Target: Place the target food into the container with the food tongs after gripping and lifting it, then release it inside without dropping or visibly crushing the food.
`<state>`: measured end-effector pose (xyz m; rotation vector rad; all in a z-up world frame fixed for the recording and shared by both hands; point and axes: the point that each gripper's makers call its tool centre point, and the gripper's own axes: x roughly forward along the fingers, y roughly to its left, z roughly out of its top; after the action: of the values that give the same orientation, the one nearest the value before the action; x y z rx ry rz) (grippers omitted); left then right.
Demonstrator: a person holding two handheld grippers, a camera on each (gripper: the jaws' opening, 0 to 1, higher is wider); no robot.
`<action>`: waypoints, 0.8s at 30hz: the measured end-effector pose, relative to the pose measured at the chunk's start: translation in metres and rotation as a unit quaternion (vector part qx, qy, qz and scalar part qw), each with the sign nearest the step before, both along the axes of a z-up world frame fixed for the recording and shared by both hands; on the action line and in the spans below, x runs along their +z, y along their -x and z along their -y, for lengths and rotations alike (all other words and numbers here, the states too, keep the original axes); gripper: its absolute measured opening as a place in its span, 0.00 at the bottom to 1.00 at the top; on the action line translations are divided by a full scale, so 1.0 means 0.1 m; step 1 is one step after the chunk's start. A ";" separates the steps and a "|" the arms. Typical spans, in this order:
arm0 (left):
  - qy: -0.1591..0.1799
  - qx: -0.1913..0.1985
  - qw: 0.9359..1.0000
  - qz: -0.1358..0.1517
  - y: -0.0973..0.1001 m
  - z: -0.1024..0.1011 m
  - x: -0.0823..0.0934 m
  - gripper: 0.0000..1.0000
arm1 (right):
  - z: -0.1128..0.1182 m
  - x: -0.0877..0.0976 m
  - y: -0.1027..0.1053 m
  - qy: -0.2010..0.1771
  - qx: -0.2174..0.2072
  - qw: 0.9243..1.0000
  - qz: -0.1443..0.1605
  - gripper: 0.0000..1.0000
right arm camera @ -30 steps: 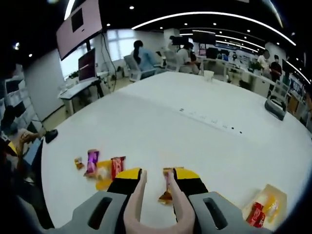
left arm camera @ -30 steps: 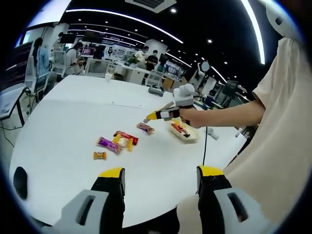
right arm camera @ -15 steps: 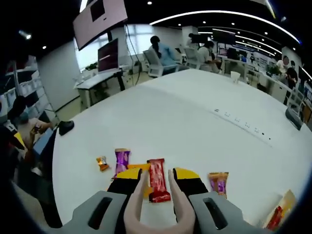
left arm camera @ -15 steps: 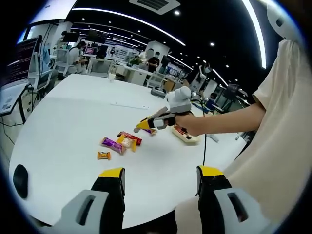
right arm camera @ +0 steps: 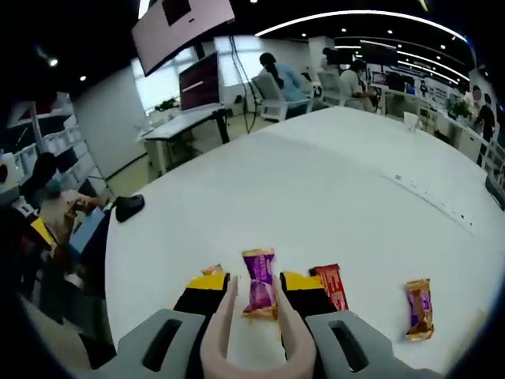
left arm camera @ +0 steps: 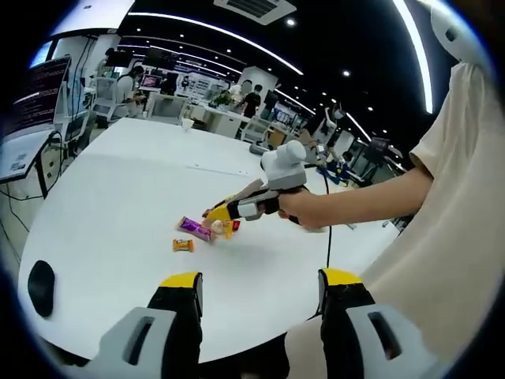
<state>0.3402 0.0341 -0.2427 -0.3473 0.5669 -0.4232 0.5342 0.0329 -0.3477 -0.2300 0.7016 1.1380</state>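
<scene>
A purple snack packet lies on the white table, between the tips of the pink tongs that line my right gripper's jaws. The jaws stand apart around it, open. Beside it lie a red packet, an orange-and-purple packet and a small orange candy. In the left gripper view, a hand holds the right gripper low over the purple packet, near the orange candy. My left gripper hangs open above the table's near edge, holding nothing.
A black mouse lies near the table's edge, also in the left gripper view as the mouse. A person's arm and pale sleeve take up the right of the left gripper view. Desks, screens and people stand beyond the table.
My right gripper has moved along the row of snacks, from the orange-and-purple packet past the red one to the purple one. The left gripper has stayed open and nearly still.
</scene>
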 end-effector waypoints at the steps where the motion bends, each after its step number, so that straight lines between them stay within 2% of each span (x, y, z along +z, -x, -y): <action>1: 0.001 -0.003 1.000 0.000 0.00 -0.01 -0.01 0.59 | -0.02 0.00 0.02 0.000 0.001 1.000 -0.001 0.24; 9: 0.017 0.001 1.000 0.014 -0.02 -0.14 0.06 0.59 | -0.22 -0.09 0.18 0.018 0.034 0.999 0.008 0.24; 15: 0.014 0.003 1.000 0.011 0.04 -0.26 0.02 0.59 | -0.34 -0.21 0.28 0.044 0.071 0.996 0.020 0.24; 24: 0.019 0.011 1.000 0.010 0.06 -0.36 -0.02 0.59 | -0.35 -0.26 0.32 0.056 0.057 0.997 -0.005 0.24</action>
<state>0.3341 0.0704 -0.2447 -0.3853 0.5363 -0.4162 0.5018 0.0675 -0.3738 -0.3635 0.7705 1.2096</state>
